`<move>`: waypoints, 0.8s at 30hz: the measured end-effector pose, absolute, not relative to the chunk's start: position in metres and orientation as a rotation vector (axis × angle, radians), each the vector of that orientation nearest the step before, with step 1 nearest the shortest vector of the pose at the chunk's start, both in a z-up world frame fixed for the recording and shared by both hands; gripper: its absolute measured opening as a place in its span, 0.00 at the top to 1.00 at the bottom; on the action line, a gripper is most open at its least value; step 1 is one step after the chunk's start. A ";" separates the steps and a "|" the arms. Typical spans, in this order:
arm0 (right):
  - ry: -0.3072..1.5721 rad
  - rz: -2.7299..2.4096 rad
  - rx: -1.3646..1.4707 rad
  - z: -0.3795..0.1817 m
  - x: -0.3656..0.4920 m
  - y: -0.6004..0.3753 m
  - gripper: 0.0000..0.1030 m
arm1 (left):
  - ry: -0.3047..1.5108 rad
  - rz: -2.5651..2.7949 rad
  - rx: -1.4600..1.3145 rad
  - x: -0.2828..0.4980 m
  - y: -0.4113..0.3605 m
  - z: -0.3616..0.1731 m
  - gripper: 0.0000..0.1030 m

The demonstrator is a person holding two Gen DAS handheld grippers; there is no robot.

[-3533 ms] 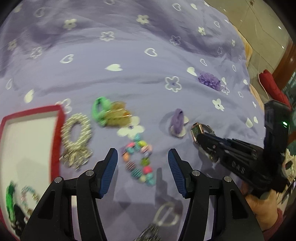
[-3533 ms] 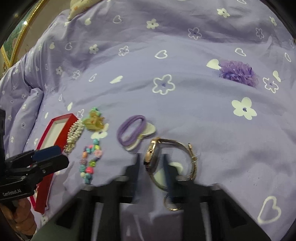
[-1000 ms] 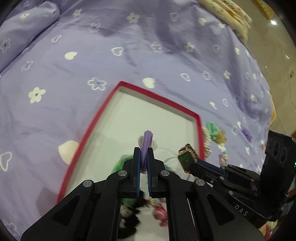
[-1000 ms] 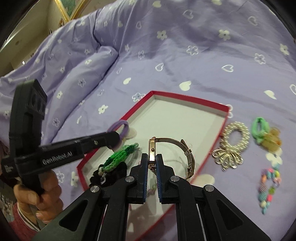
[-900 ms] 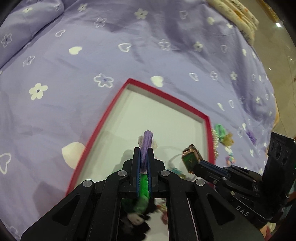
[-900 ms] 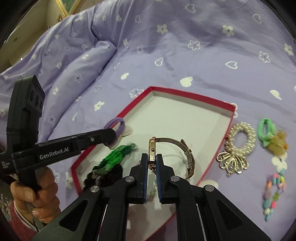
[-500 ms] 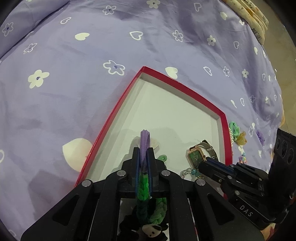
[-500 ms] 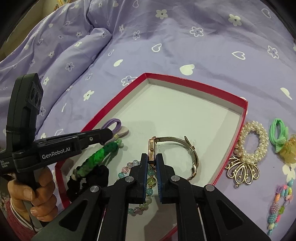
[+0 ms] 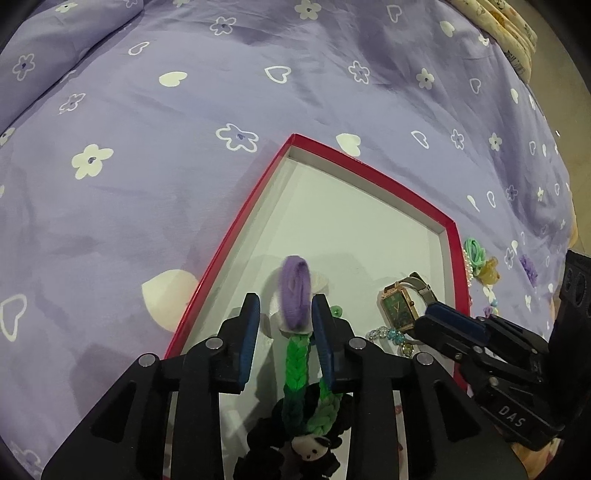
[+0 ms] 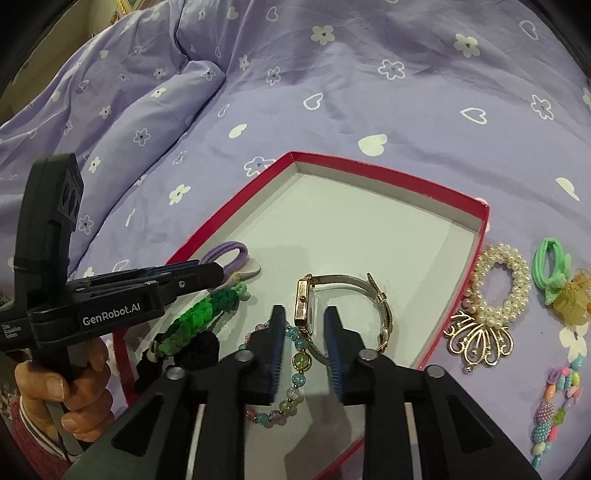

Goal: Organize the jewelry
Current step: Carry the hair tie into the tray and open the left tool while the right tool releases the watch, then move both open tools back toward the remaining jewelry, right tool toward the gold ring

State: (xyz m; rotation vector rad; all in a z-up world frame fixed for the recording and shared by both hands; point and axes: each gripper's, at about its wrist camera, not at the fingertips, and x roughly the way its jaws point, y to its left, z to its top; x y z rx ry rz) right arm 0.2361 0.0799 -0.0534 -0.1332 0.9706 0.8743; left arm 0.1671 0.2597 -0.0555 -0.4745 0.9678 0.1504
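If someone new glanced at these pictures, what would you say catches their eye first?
Probably the red-rimmed shallow box on the purple flowered bedspread, holding a gold square-faced watch and a purple hair tie, each between open jaws. Beside its right edge lies a pearl bracelet with a gold charm.

A lilac cotton bedspread printed with white hearts and outlined flowers (image 9: 155,122) covers almost the whole scene, its cloth lying in soft creases. At the upper left of the right wrist view it bunches into a thick rolled fold (image 10: 155,92) (whether quilt edge or pillow cannot be told). In the top right corner of the left wrist view, a cream padded cloth with small coloured prints (image 9: 506,26) lies along the bedspread's edge, with a strip of tan floor (image 9: 550,51) showing beyond it.
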 end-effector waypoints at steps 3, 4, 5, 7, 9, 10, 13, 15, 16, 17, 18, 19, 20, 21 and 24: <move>0.964 0.875 -0.113 -0.047 0.233 0.073 0.72 | 0.959 0.154 -0.470 0.162 0.257 -0.050 0.74; 0.961 0.878 -0.103 -0.044 0.232 0.070 0.71 | 0.954 0.152 -0.468 0.161 0.255 -0.048 0.73; 0.954 0.878 -0.096 -0.040 0.229 0.066 0.70 | 0.948 0.151 -0.467 0.158 0.254 -0.045 0.70; 0.936 0.883 -0.074 -0.032 0.224 0.055 0.65 | 0.930 0.146 -0.464 0.153 0.250 -0.037 0.66; 0.919 0.879 -0.057 -0.025 0.218 0.044 0.59 | 0.913 0.141 -0.461 0.148 0.245 -0.029 0.65; 0.912 0.877 -0.050 -0.022 0.216 0.038 0.59 | 0.905 0.135 -0.462 0.146 0.242 -0.026 0.65; 0.898 0.855 -0.020 -0.015 0.210 0.016 0.58 | 0.885 0.116 -0.460 0.140 0.231 -0.016 0.65; 0.891 0.835 0.007 -0.011 0.207 -0.003 0.56 | 0.875 0.096 -0.455 0.137 0.222 -0.011 0.65; 0.889 0.829 0.012 -0.010 0.206 -0.009 0.56 | 0.872 0.087 -0.450 0.135 0.216 -0.008 0.65; 0.885 0.819 0.020 -0.008 0.205 -0.016 0.56 | 0.871 0.079 -0.448 0.136 0.211 -0.005 0.65; 0.883 0.805 0.029 -0.007 0.204 -0.026 0.56 | 0.869 0.067 -0.445 0.135 0.205 -0.004 0.63; 0.883 0.794 0.036 -0.006 0.203 -0.034 0.56 | 0.869 0.057 -0.443 0.135 0.200 -0.002 0.62; 0.881 0.780 0.047 -0.006 0.202 -0.045 0.55 | 0.868 0.048 -0.440 0.134 0.194 -0.001 0.61; 0.880 0.767 0.055 -0.006 0.201 -0.052 0.55 | 0.868 0.035 -0.434 0.134 0.187 0.001 0.61; 0.878 0.726 0.081 -0.007 0.198 -0.078 0.53 | 0.874 0.001 -0.418 0.134 0.167 0.004 0.61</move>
